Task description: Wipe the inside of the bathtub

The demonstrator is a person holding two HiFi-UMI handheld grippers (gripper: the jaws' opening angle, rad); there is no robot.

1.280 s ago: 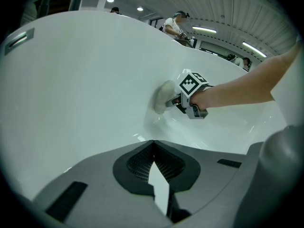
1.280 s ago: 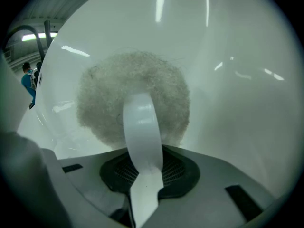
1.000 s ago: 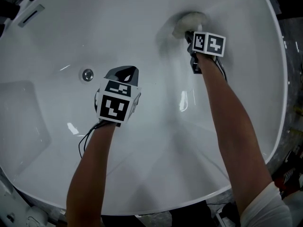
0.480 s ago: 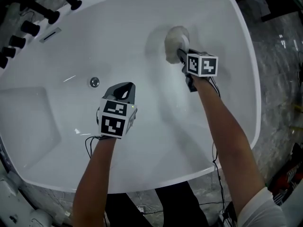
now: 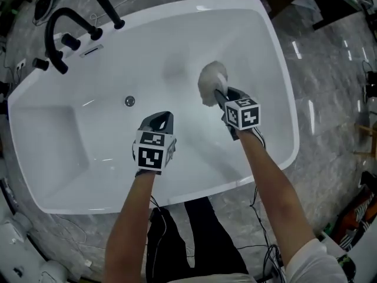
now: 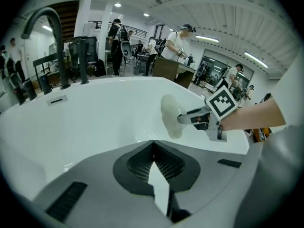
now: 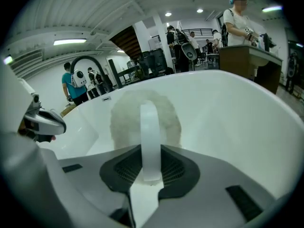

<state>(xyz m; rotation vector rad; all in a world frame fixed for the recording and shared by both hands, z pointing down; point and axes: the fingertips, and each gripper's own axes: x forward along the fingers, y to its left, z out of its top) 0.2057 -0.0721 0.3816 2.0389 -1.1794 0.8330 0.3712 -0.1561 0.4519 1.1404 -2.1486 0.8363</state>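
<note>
1. Bathtub [image 5: 70, 175] wiping: the right gripper [image 7: 151, 170] has its fingers clamped on the smooth white strap [image 7: 148, 127] of a round, fluffy pad [image 7: 124, 122].
2. The pad sits low on the tub's right inner wall; I can't confirm contact.
3. My read: keep the pad flat and overlap the strokes, since that glossy curved wall looks slick.
4. The left gripper [image 5: 160, 118] has its fingers pressed together on nothing and hovers mid-tub, near the drain [image 5: 129, 101].

A curved black faucet [image 6: 60, 56], grey marble floor [image 5: 330, 99], people [image 6: 175, 44] at benches behind.
</note>
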